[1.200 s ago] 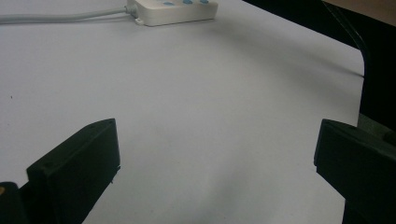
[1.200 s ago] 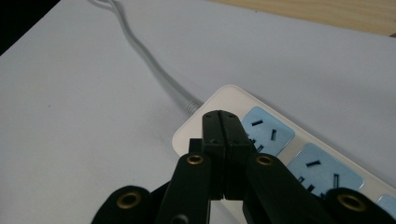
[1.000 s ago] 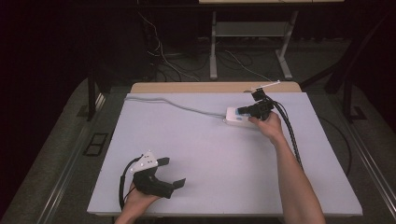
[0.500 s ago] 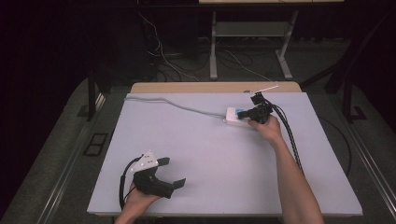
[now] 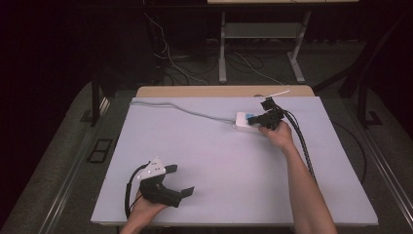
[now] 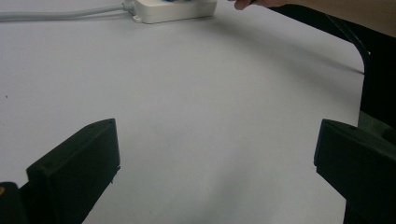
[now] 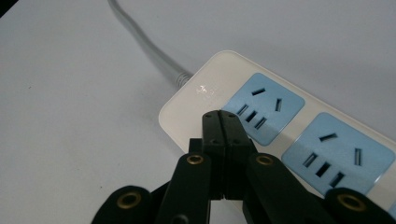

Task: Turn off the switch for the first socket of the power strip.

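Right hand-held gripper (image 7: 223, 116), jaws pressed together, tips over power strip (image 7: 280, 135), near its cord end

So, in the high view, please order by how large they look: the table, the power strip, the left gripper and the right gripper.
1. table, by far the largest.
2. left gripper, open near the front edge.
3. right gripper, shut at the strip; it lies farther from the camera, so its true size is unsure.
4. power strip, partly covered.

Bare table (image 5: 229, 165) between hands; power strip (image 5: 245, 122) and cord (image 5: 185, 110) far side.
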